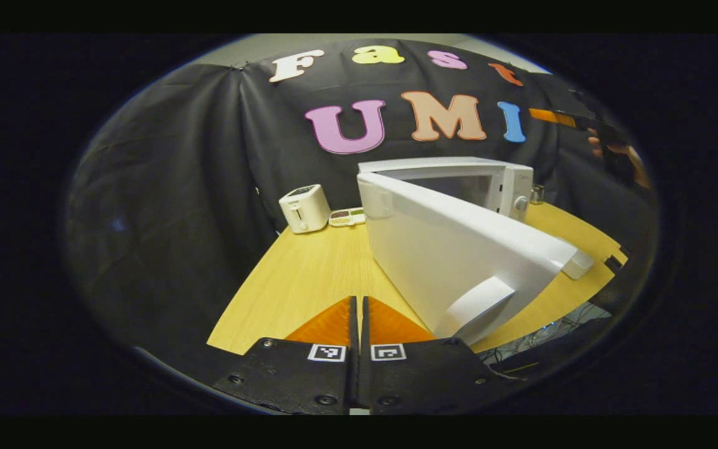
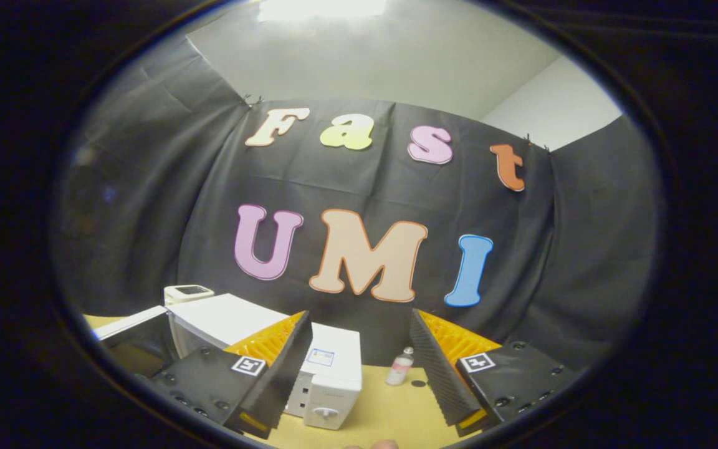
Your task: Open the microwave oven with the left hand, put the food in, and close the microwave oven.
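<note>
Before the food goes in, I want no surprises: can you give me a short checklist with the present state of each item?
1. Microwave door swung open: ok, it stands wide open toward the left gripper view's camera.
2. Cavity of the microwave free: cannot tell, the door hides most of it.
3. Left gripper clear of the door: ok, jaws shut on nothing, beside the door over the table.
4. Right gripper ready to carry: not ok, jaws open with nothing between them, high above the microwave.
5. Food located: cannot tell.
6. Small bottle clear of the microwave: ok, it stands apart to its right.
</note>
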